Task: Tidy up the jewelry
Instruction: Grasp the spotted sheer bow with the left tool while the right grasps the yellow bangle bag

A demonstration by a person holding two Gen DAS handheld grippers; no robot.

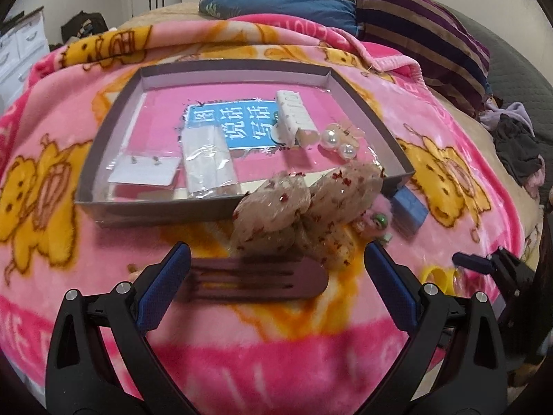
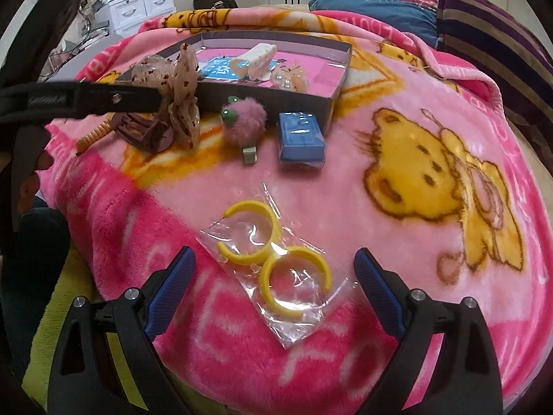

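Several pieces already lie in the grey tray point(image 1: 221, 204) on the bed's pink blanket point(image 2: 397, 131): white clip point(image 1: 293, 117), pearl earrings point(image 1: 337, 140), two carded packets. Outside, along the tray's near edge, remain a brown claw clip with gauze bow point(image 1: 255, 278), pink pom-pom clip point(image 2: 243, 124), blue box point(image 2: 300, 135) and bagged yellow hoops point(image 2: 273, 257). Left gripper point(image 1: 274, 263) fingers spread wide around the claw clip, not gripping; right gripper point(image 2: 274, 266) fingers released, flanking the hoops; roughly half sorted.

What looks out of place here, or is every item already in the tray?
Several pieces lie on the blanket, outside the tray: the brown hair claw with its speckled bow, the pink pompom clip, the blue box and the bagged yellow earrings.
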